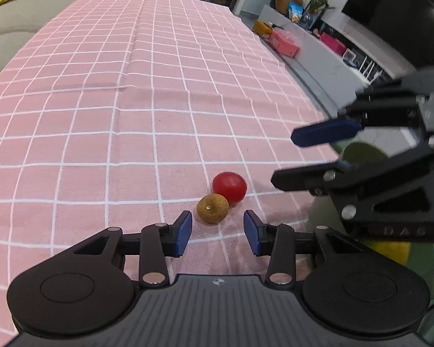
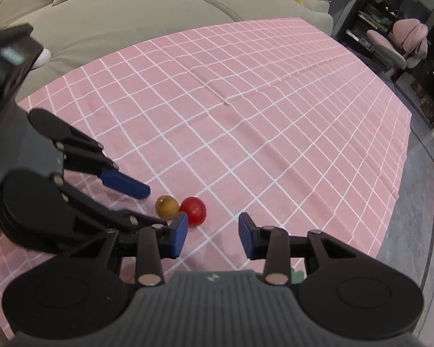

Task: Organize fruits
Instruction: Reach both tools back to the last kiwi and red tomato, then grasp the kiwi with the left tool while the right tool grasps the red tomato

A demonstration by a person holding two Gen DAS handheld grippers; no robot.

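Observation:
A small red round fruit (image 1: pixel 229 186) and a small brown round fruit (image 1: pixel 212 208) lie touching each other on the pink checked tablecloth (image 1: pixel 130 101). My left gripper (image 1: pixel 218 232) is open and empty, its fingertips just short of the brown fruit. My right gripper (image 1: pixel 286 157) comes in from the right, open and empty, above the cloth beside the red fruit. In the right wrist view the brown fruit (image 2: pixel 167 207) and red fruit (image 2: pixel 193 210) sit just ahead of the open right gripper (image 2: pixel 212 232), near its left finger. The left gripper (image 2: pixel 147 205) reaches in from the left.
A beige sofa (image 2: pixel 115 8) with a yellow cushion stands beyond the table's far edge. A green plate or bowl (image 1: pixel 361 156) with something yellow shows behind the right gripper at the table's right edge. A grey shelf (image 1: pixel 312 55) with boxes lies to the right.

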